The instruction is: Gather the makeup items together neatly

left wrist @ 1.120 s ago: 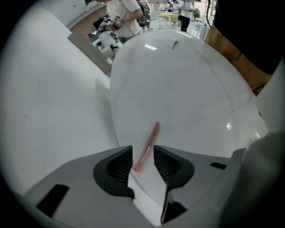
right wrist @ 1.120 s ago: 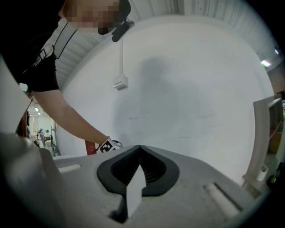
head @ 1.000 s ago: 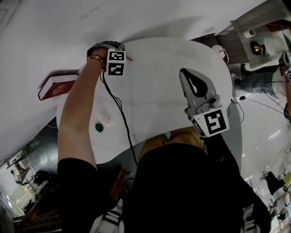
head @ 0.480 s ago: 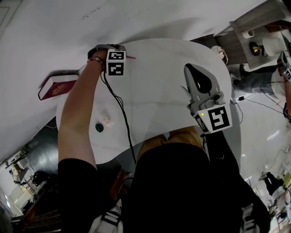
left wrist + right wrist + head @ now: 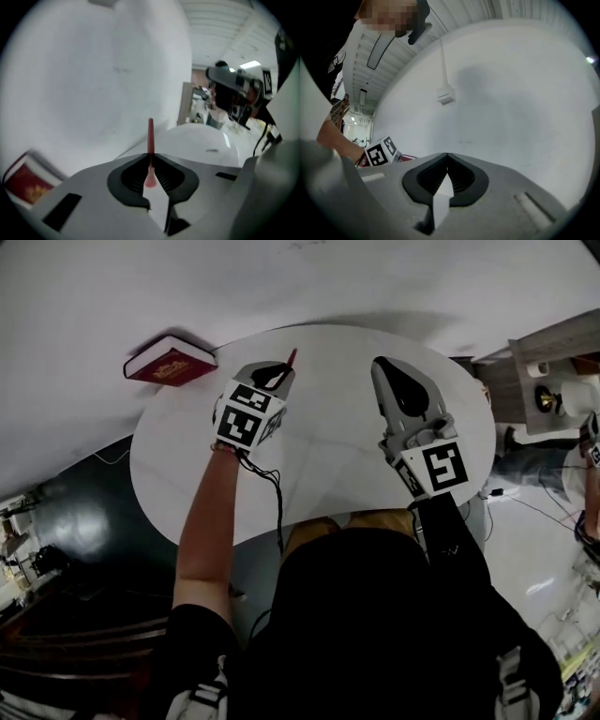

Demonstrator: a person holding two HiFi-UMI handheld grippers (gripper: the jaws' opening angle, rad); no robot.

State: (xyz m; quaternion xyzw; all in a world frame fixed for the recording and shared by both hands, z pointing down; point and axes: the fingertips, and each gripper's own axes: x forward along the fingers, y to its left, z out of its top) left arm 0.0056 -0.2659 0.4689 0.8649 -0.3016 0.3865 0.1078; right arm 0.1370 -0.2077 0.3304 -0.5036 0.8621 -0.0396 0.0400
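A thin red makeup stick (image 5: 150, 133) pokes out past the tips of my left gripper (image 5: 150, 155), whose jaws have just been closing and are now shut on it. In the head view the left gripper (image 5: 281, 369) hangs over the far side of the round white table (image 5: 328, 451), the makeup stick (image 5: 292, 356) pointing away from me. My right gripper (image 5: 382, 365) hovers over the table's right half, jaws shut with nothing between them; the right gripper view shows its tips (image 5: 446, 154) meeting.
A dark red book (image 5: 170, 364) lies on the white surface beyond the table's far left edge; the book (image 5: 22, 182) also shows low in the left gripper view. A shelf with small objects (image 5: 553, 395) stands at the right.
My left gripper has closed on the red stick at the table's far edge, risen with it and rolled over. The right gripper shifted slightly. The head view has swung, so the book now sits higher.
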